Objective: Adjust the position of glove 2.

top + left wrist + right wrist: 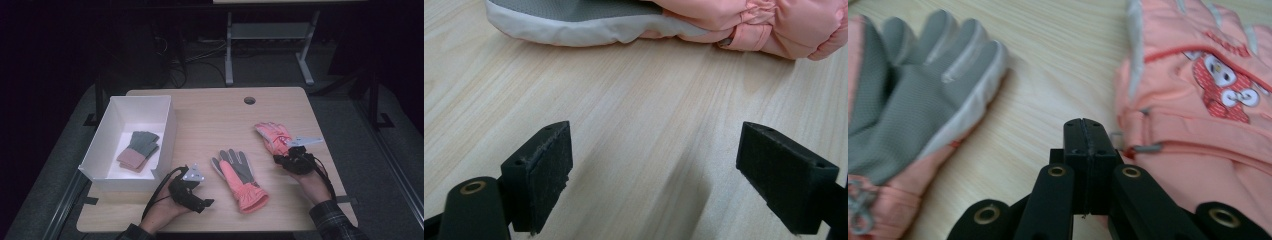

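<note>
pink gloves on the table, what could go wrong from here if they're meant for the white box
The right gripper is shut beside the printed glove, holding nothing; closing there again would probably miss the cuff. The left gripper is open over bare table, short of the palm-up glove. The white box already holds grey gloves, so a drop might snag the rim.

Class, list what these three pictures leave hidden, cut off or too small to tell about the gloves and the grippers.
- Palm-up glove, left gripper view: fingers and cuff end cut off by the frame's top and right edges.
- Printed glove, right gripper view: fingertips cut off at the top; lettering blurred.
- Knit gloves in the white box, high view: too small to count them.
- Right gripper, high view: jaws too small and dark to judge.
</note>
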A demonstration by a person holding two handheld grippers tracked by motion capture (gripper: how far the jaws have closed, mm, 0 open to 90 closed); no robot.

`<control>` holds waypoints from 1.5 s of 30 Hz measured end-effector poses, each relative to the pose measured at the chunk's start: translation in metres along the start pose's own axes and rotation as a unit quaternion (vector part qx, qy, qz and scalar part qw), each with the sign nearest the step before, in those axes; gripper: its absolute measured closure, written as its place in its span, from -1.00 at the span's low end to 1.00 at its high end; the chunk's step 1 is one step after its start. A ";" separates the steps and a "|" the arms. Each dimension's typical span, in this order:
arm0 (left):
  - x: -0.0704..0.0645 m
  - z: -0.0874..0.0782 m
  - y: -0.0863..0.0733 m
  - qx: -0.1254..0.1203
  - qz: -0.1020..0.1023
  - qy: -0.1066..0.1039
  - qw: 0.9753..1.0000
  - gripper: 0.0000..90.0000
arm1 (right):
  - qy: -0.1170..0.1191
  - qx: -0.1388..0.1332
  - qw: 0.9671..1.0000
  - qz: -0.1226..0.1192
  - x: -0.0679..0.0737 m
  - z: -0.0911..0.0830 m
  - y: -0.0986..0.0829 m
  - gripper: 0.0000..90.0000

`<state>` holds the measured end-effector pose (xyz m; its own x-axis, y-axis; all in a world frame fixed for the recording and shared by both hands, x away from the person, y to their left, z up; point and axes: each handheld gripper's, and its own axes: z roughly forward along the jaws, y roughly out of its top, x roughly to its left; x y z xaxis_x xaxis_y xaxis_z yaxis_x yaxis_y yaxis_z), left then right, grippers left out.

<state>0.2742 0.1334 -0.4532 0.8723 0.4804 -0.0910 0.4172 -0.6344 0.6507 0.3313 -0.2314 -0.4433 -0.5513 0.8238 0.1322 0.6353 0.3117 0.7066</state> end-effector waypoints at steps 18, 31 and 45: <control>0.000 0.000 0.001 0.002 -0.001 -0.001 1.000 -0.67 | 0.003 -0.014 1.000 -0.028 -0.042 -0.039 0.013 0.56; -0.001 0.001 0.001 0.004 0.001 -0.006 1.000 -0.68 | 0.034 0.028 0.998 -0.037 -0.079 -0.002 0.047 0.35; -0.004 0.005 0.002 0.015 0.006 -0.012 1.000 -0.67 | 0.034 0.122 0.990 -0.063 -0.079 0.035 0.049 0.55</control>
<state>0.2732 0.1274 -0.4553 0.8830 0.4584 -0.1009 0.4136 -0.6581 0.6292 0.4251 -0.2649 -0.4430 -0.6641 0.7399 0.1074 0.6667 0.5211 0.5329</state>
